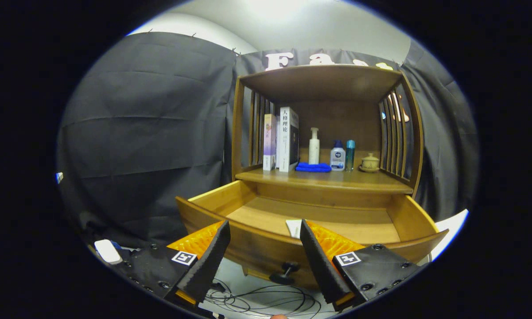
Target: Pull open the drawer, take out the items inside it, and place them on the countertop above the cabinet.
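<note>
A: What were the fingers doing at that moment?

B: The gripper (263, 232) stood wide apart and held nothing. Its two fingers (208, 261) rose from the bottom of the frame, one on each side of the middle of the drawer's front board.

A: And the drawer?

B: The drawer (266, 248) was pulled well out of the cabinet (323, 84), filling the lower middle of the frame. Its dark knob (285, 274) hung low on the front board, between the fingers and nearer the right one.

A: Was anything inside?

B: A white item (293, 227) lay on the drawer floor near the front, just left of the right finger's tip and partly hidden by it. I could not tell what it was. The rest of the visible floor was bare wood.

A: What sat on the countertop?

B: On the countertop (323, 179), at the centre of the frame, stood two books (281, 139) upright at the left. To their right came a blue cloth (313, 167) lying flat, with a white pump bottle (314, 146) behind it. Then a small bottle (337, 156) with a dark cap, a teal bottle (350, 155) just beside it, and a lidded cup (370, 163) at the far right.

A: Anything below?

B: Black cables (266, 301) lay looped on the pale floor under the drawer, at the bottom of the frame.
</note>
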A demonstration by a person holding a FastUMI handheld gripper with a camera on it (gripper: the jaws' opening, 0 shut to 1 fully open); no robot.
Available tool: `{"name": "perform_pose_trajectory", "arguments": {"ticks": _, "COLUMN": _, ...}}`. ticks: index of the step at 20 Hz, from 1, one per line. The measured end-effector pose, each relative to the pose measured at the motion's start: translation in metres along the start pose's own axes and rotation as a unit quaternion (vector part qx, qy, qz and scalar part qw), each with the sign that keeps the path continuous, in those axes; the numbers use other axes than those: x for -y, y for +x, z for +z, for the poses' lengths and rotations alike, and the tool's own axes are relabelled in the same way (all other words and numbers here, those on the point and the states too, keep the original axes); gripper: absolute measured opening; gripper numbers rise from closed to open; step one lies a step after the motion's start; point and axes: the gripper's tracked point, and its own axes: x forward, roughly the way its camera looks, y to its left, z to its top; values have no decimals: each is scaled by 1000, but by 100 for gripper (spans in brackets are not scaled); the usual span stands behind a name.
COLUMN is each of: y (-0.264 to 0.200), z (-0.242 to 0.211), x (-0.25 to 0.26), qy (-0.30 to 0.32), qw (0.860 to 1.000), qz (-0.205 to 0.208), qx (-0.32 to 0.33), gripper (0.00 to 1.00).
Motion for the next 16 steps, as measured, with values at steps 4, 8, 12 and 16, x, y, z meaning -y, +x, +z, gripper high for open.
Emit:
{"name": "perform_pose_trajectory", "arguments": {"ticks": 4, "y": 21, "z": 27, "x": 15, "qy": 31, "qw": 999, "qz": 8, "qx": -3, "gripper": 98}}
{"name": "perform_pose_trajectory", "arguments": {"ticks": 8, "y": 54, "z": 41, "x": 34, "qy": 46, "qw": 998, "qz": 15, "qx": -29, "gripper": 97}}
{"name": "perform_pose_trajectory", "arguments": {"ticks": 12, "y": 85, "z": 47, "x": 39, "qy": 72, "qw": 994, "qz": 43, "qx": -74, "gripper": 98}}
{"name": "perform_pose_trajectory", "arguments": {"ticks": 16, "y": 115, "z": 38, "x": 50, "qy": 56, "qw": 990, "qz": 46, "qx": -119, "gripper": 98}}
